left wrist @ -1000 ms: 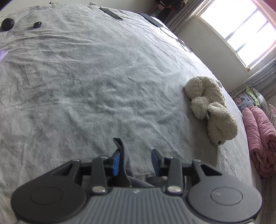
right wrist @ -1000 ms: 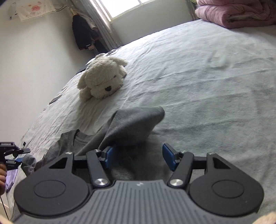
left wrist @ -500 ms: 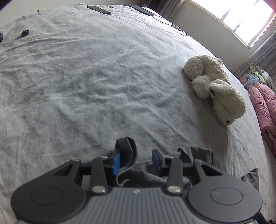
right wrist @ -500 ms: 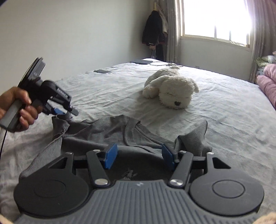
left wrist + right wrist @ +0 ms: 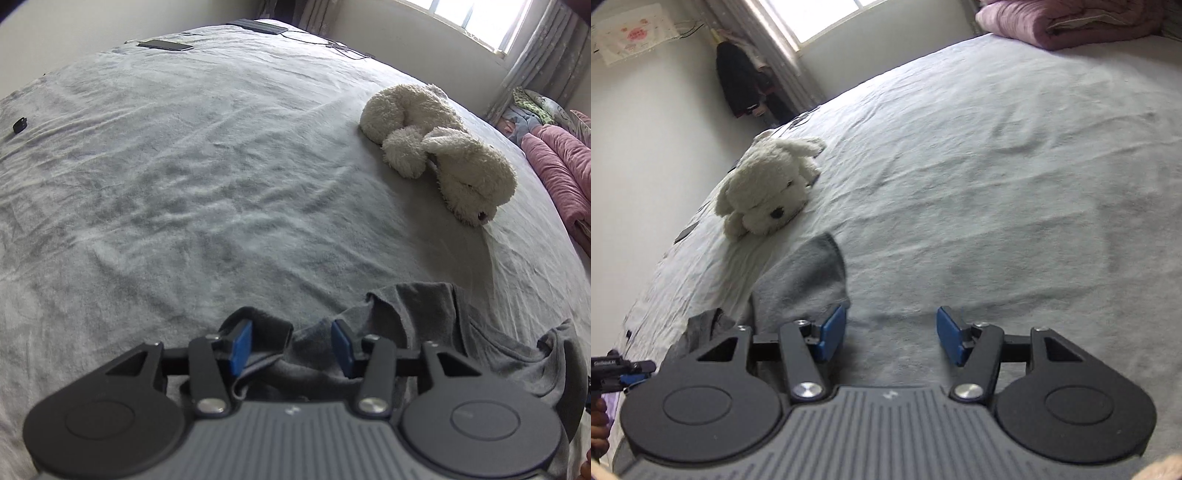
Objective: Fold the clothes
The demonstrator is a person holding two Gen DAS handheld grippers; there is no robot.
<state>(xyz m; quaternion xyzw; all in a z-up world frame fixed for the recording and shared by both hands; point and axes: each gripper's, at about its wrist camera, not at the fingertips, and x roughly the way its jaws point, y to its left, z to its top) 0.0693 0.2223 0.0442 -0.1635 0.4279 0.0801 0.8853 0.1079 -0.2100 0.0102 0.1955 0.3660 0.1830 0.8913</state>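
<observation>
The left gripper (image 5: 291, 345) is pitched downward, its jaws having just been opening, with grey cloth lying loosely between the blue pads (image 5: 242, 345). The right gripper (image 5: 892, 338) is held with jaws parted and nothing between them.

The left gripper (image 5: 291, 345) has just been opening its jaws; the fold of the grey shirt (image 5: 424, 314) that sat against its left pad a second ago now lies loose between the pads. More of the shirt shows at lower right of the left wrist view. In the right wrist view, the right gripper (image 5: 891, 334) now frames bare bedsheet (image 5: 997, 184), the shirt's sleeve (image 5: 809, 280) lying left of its left pad.
</observation>
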